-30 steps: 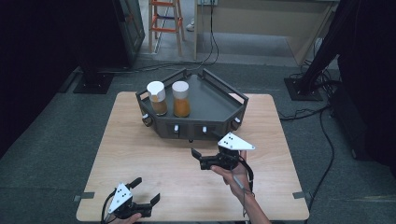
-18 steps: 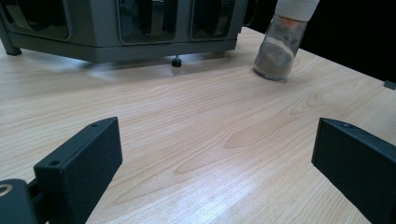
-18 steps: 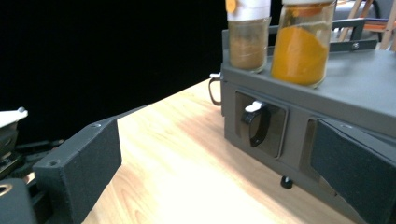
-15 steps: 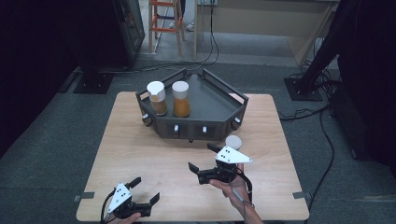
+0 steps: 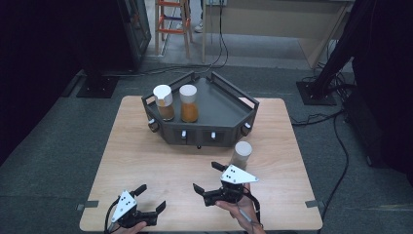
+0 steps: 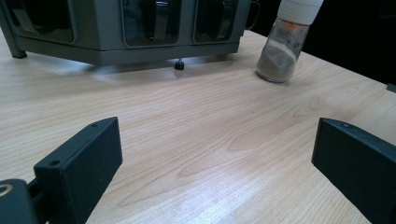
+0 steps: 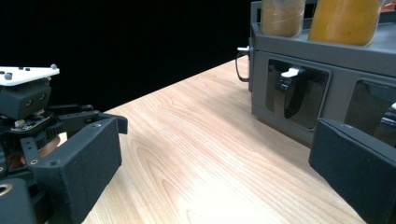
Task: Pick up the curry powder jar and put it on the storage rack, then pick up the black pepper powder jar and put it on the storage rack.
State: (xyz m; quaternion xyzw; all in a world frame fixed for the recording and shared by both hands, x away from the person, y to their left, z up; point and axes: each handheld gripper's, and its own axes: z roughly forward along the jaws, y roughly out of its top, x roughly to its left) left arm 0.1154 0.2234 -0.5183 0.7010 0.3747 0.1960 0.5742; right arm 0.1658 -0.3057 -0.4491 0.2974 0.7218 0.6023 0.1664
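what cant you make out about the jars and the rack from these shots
- Loose jar: left gripper view's top edge cuts off its cap; label unreadable.
- Two jars in the rack: right gripper view's top edge crops both, the brown jar and the orange jar.
- Rack's front windows: too dark to identify contents.

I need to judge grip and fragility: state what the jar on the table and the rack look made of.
Jar on the table: likely clear glass or hard plastic, since grey powder shows through; white cap, seemingly matte plastic. Rack: dark grey, matte, with straight edges and thin walls, probably painted metal or moulded plastic; the look leaves that open.
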